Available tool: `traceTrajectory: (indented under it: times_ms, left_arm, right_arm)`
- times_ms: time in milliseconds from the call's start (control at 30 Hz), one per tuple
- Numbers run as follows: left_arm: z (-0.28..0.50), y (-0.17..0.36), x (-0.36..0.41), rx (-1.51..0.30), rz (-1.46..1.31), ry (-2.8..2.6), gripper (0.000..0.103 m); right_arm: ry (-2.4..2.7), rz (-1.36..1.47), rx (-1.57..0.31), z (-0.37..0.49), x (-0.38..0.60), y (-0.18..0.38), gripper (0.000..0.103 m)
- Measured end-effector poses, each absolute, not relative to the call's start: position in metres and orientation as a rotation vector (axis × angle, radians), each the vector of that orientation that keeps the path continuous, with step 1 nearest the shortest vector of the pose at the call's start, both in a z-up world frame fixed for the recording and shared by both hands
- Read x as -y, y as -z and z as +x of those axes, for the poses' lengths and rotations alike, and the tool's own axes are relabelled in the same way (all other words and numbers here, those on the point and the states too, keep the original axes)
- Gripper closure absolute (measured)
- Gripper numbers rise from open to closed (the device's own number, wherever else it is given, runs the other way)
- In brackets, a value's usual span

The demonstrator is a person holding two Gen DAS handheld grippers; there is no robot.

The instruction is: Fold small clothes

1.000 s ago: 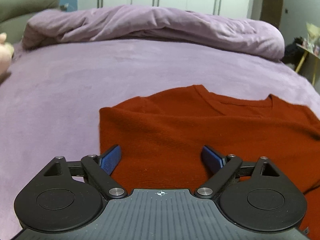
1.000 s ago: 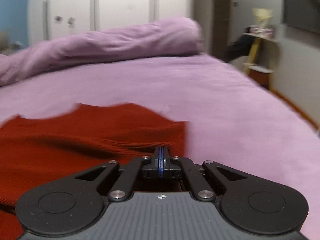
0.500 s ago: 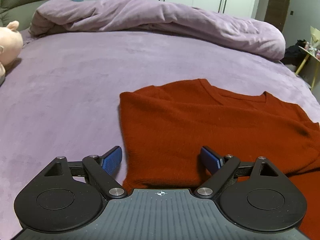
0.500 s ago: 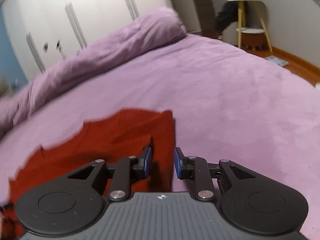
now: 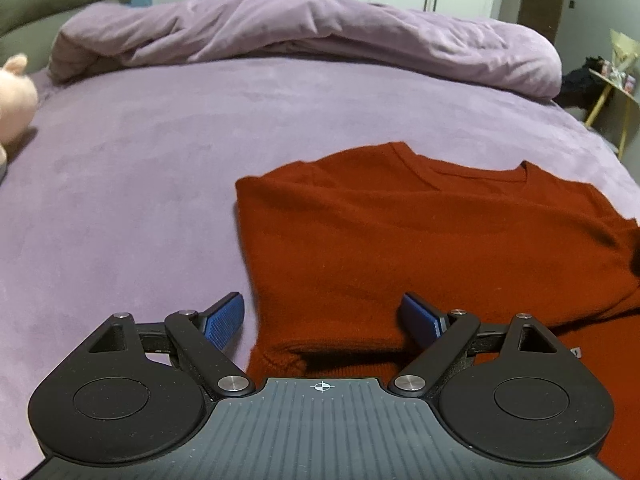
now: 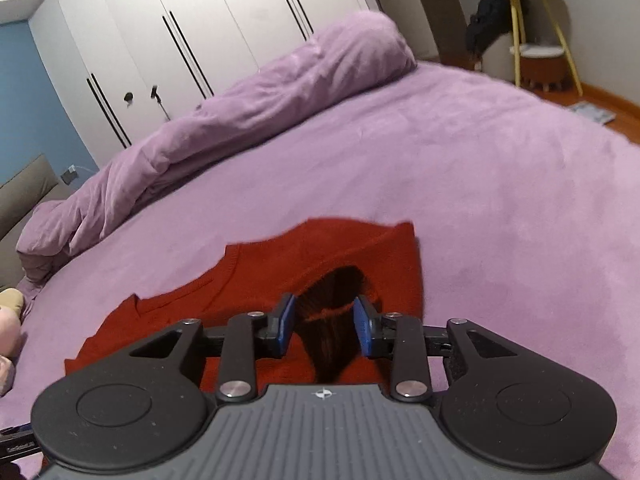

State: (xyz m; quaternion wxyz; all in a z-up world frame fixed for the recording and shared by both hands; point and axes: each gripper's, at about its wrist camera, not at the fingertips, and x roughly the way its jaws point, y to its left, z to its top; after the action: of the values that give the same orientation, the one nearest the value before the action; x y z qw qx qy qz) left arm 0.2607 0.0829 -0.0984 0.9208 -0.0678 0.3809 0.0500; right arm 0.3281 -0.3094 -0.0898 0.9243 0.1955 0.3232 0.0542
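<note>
Garment: rust-red knit sweater (image 5: pixel 420 240), folded, flat on purple bedsheet (image 5: pixel 140 180).
L gripper (image 5: pixel 322 318): jaws wide apart, empty, over sweater's near left corner.
R gripper (image 6: pixel 325 322): jaws opening, sleeve cuff between pads, not pinched.

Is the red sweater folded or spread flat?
Partly folded: the red sweater has its sides doubled inward, and a sleeve opening lies on top.

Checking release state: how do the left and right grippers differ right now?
Left gripper: fingers spread wide, straddling the red sweater's folded edge, not pressing it. Right gripper: a much narrower gap, jaws opening, with the sweater's cuff opening between the fingers but apparently not pinched. The left view sits level; the right view is rolled, so the purple bed looks slanted. Both have blue pads and hover over the same sweater.
</note>
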Motion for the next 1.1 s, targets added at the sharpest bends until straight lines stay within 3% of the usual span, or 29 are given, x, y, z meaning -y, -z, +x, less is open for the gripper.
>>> traceTrajectory:
  times_ms: [200, 333, 467, 533, 600, 633, 733, 1000, 1033, 1100]
  left_arm:
    - [0.252, 0.097, -0.086, -0.796, -0.125, -0.092, 0.013]
    - [0.238, 0.089, -0.093, -0.796, -0.102, -0.089, 0.013]
    - [0.216, 0.079, -0.105, -0.808, -0.09, -0.099, 0.013]
    - [0.203, 0.071, -0.111, -0.814, -0.064, -0.117, 0.013]
    - [0.186, 0.062, -0.119, -0.813, -0.036, -0.127, 0.013]
    - [0.177, 0.057, -0.122, -0.811, -0.021, -0.13, 0.013]
    - [0.148, 0.044, -0.131, -0.815, 0.005, -0.119, 0.013]
    - [0.078, 0.061, -0.128, -0.948, -0.159, 0.029, 0.014]
    - [0.071, 0.066, -0.127, -0.956, -0.177, 0.034, 0.014]
    - [0.059, 0.076, -0.122, -0.979, -0.202, 0.025, 0.014]
  right_arm:
    - [-0.135, 0.469, -0.71, 0.32, 0.317, 0.1, 0.064]
    - [-0.171, 0.518, -0.667, 0.311, 0.322, 0.092, 0.048]
    - [-0.163, 0.529, -0.681, 0.309, 0.323, 0.092, 0.048]
    - [-0.12, 0.465, -0.73, 0.315, 0.314, 0.096, 0.054]
    - [-0.101, 0.397, -0.731, 0.32, 0.304, 0.098, 0.071]
    - [-0.088, 0.373, -0.728, 0.322, 0.301, 0.098, 0.095]
    - [-0.083, 0.333, -0.698, 0.321, 0.298, 0.095, 0.098]
    - [-0.027, 0.252, -0.688, 0.268, 0.307, 0.078, 0.094]
    - [-0.044, 0.253, -0.677, 0.253, 0.31, 0.074, 0.09]
    - [-0.07, 0.237, -0.678, 0.212, 0.318, 0.066, 0.073]
